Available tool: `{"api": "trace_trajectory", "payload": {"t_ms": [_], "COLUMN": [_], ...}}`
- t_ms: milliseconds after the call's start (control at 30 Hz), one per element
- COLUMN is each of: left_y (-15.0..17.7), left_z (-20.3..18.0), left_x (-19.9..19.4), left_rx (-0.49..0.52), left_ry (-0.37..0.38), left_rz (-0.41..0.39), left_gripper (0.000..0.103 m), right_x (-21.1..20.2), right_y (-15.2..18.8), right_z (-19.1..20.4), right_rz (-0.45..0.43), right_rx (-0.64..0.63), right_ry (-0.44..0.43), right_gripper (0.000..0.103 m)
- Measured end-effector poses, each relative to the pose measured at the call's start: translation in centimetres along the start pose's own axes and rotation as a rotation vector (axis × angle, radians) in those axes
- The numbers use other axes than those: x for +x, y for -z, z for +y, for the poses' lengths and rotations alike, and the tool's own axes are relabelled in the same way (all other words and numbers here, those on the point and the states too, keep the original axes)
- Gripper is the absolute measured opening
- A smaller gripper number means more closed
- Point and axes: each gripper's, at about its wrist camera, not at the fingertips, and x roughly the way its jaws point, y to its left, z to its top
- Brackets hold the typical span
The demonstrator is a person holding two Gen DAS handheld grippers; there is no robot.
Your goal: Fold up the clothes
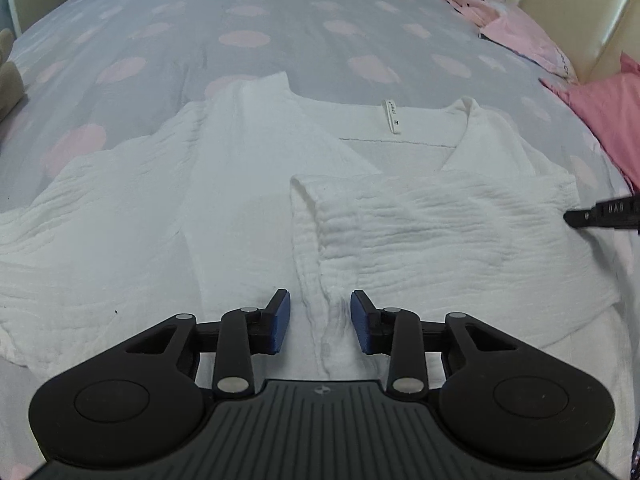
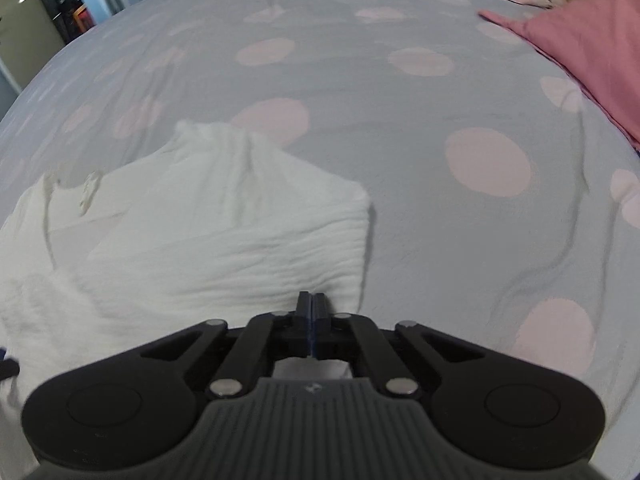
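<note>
White shirt (image 1: 248,208) lies spread on the bed (image 1: 280,20), collar and label (image 1: 391,117) facing away, with its right sleeve (image 1: 440,216) already laid across the chest. The left gripper (image 1: 320,322) hovers released over the front seam, jaws apart and empty. The right gripper (image 2: 311,322) is clenched on the shirt's edge near the folded sleeve. The thin, crinkled fabric could bunch or drag if the right gripper pulls while the left pins nothing, skewing the fold. A shallow pinch may also slip free, letting the sleeve flop back open.
</note>
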Motion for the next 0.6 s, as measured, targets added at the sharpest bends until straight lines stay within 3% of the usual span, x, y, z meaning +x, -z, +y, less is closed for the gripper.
{"api": "trace_trajectory", "payload": {"t_ms": [167, 300, 367, 600], "left_y": [-0.1, 0.0, 0.1, 0.9], "left_z": [0.8, 1.9, 3.1, 9.9], "left_x": [-0.8, -3.0, -4.5, -9.2], "left_rx": [-0.015, -0.027, -0.039, -0.166], "left_ry": [-0.014, -0.053, -0.081, -0.201], "left_rz": [0.015, -0.018, -0.048, -0.140], "left_gripper": [0.032, 0.032, 0.042, 0.043], "right_x": [-0.8, -1.7, -2.2, -4.5], "right_y": [-0.2, -0.1, 0.0, 1.1], "right_z": [0.5, 1.4, 1.8, 5.4], "right_rz": [-0.026, -0.037, -0.042, -0.034], "right_rx": [-0.012, -0.030, -0.038, -0.119], "right_ry": [0.033, 0.036, 0.038, -0.073], "right_gripper": [0.000, 0.015, 0.032, 0.036]}}
